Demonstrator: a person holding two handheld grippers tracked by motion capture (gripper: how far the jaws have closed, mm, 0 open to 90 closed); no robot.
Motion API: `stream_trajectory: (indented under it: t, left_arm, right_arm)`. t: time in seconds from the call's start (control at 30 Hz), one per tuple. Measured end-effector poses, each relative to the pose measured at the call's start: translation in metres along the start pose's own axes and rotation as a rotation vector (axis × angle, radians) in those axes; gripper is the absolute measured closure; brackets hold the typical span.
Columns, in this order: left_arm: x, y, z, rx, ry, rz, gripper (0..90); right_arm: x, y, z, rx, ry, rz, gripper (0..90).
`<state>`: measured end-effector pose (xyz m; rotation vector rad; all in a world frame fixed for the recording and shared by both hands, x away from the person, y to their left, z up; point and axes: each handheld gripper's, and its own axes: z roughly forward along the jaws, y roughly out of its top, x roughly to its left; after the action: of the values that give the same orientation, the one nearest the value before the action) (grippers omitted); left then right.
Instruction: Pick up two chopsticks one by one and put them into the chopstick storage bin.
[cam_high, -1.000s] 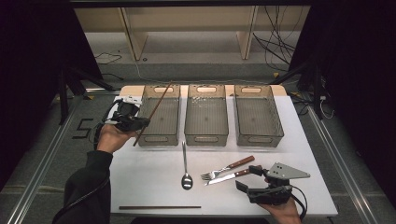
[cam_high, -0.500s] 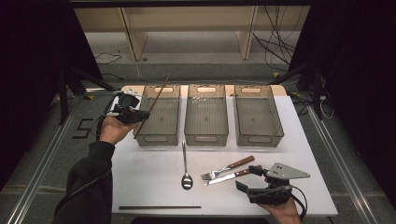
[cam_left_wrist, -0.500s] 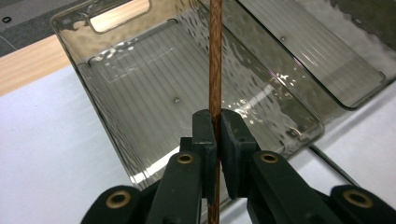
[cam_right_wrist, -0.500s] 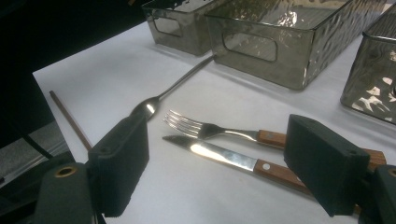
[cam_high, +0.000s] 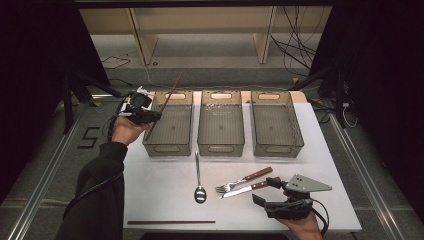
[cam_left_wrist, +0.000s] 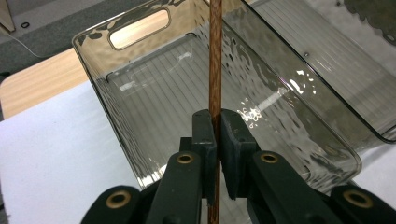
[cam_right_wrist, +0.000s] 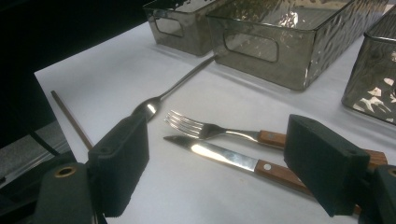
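Three bins (cam_high: 220, 122) flank the left gripper (cam_high: 150, 116) clenching a chopstick (cam_left_wrist: 215, 60); right gripper (cam_high: 268, 192) released beside knife (cam_high: 244, 189).

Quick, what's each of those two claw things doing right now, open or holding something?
Left gripper: closed on a brown chopstick, over the left bin.
Right gripper: open, holding nothing, with the knife on the table beyond its jaws.

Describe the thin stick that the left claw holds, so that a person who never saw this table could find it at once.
Start at the white table and its row of three smoky clear bins; take the left bin. At its outer wall the left claw is shut on a thin brown wooden chopstick, which slants up over that bin. The second chopstick lies flat at the table's near edge, and the spoon, fork and knife are shiny metal.
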<state>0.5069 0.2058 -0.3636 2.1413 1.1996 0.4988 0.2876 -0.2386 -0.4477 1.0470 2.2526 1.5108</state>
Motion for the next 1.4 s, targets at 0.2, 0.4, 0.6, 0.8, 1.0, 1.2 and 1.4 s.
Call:
stream_trajectory:
  t: [0.2,0.4,0.6,0.8,1.0,1.2,1.4]
  left_arm:
    - [0.004,-0.006,0.009,0.003,0.014,-0.016,84.5]
    - [0.004,-0.009,0.017,0.02,0.018,-0.022,84.5]
    - [0.003,-0.012,0.021,0.031,0.024,-0.018,84.4]
    - [0.004,-0.015,0.027,0.051,0.022,-0.023,84.2]
    - [0.005,-0.022,0.034,0.078,0.022,-0.04,83.9]
    - [0.005,-0.025,0.039,0.105,0.034,-0.068,68.6]
    - [0.002,-0.023,0.029,0.078,0.016,-0.098,47.5]
  right_arm:
    - [0.0,0.0,0.0,0.0,0.003,0.001,22.9]
    - [0.001,0.0,0.001,-0.001,0.003,-0.001,22.9]
    - [0.001,0.0,0.0,-0.002,0.005,0.001,22.9]
    - [0.001,0.0,0.001,-0.004,0.006,-0.004,22.9]
    - [0.001,0.0,0.0,-0.002,0.007,0.002,22.9]
    - [0.001,0.0,0.0,-0.002,0.007,0.002,22.8]
    - [0.001,0.0,0.0,-0.003,0.006,0.002,22.9]
